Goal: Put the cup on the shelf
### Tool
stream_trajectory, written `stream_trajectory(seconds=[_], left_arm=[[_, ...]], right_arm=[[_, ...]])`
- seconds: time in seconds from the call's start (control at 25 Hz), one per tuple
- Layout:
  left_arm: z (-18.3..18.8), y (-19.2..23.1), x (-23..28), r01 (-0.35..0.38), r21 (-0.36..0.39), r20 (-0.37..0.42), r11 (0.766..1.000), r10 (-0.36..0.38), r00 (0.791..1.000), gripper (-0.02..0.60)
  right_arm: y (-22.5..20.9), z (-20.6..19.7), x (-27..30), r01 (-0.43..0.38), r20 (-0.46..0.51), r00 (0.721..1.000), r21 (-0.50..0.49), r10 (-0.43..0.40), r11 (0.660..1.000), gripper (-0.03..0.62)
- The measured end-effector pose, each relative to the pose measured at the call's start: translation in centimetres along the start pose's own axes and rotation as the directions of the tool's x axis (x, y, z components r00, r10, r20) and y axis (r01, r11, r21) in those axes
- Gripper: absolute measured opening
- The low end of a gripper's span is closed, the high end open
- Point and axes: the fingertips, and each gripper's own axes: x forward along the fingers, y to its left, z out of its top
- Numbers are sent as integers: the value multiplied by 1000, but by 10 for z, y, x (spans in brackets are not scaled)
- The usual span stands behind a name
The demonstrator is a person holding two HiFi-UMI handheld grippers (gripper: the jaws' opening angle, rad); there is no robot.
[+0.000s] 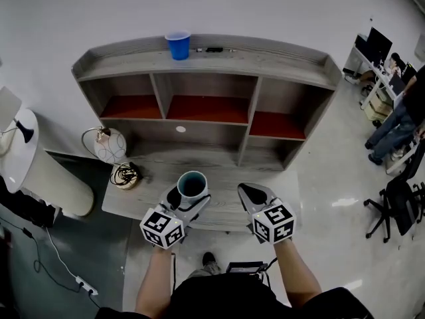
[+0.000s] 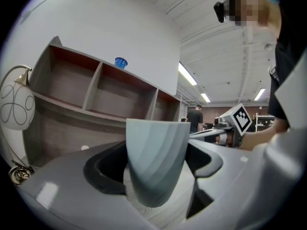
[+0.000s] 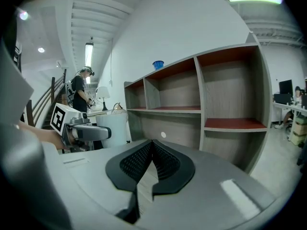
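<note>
The left claw (image 1: 189, 198) stands wide, its dark pads pressed on either side of the cup (image 2: 156, 159), so the cup is gripped between them. The cup is upright: its long axis runs vertical, mouth up and round base down. It is grey and smooth, with faint banded shading down its wall, and it tapers from a broad rim to a narrow, rounded bottom. From the head view its inside looks dark and its rim pale. It seems to hang just clear of the bench (image 1: 133, 201), though the claw's own body hides the gap.

The right claw (image 3: 151, 150) is closed, its ribbed black pads meeting at the tips with nothing between them. It sits just beside the left claw, both over the front of the bench.

The bench is grey, wood-grained board. Behind it rises the shelf (image 1: 279, 72), of the same grey board, with three upper compartments floored in dull red and a long flat top. A blue cup (image 1: 178, 45) stands upright on that top, left of centre. At the bench's left end is a lamp (image 1: 109, 145) with a white globe shade.
</note>
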Motion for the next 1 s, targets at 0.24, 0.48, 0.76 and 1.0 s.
stream_trajectory(seconds=[0.24,0.48,0.76,1.0], left_arm=[[0,29,8,35,-7,-6,999,-35,999,370],[-1,44,12,49,-24,-7,999,-49,999,370],[-1,48,21,47,-27,-15,999,-47,999,370],[-4,43,29,35,-17,-30,999,-35,999,370]], right_arm=[[2,1,26,34,-10,999,12,-34,999,14],[0,3,41,45,-27,999,10,-45,999,14],[-3,8,48,30,-29,999,10,-29,1000,13],[-12,9,49,9,-24,1000,8,-9,1000,14]])
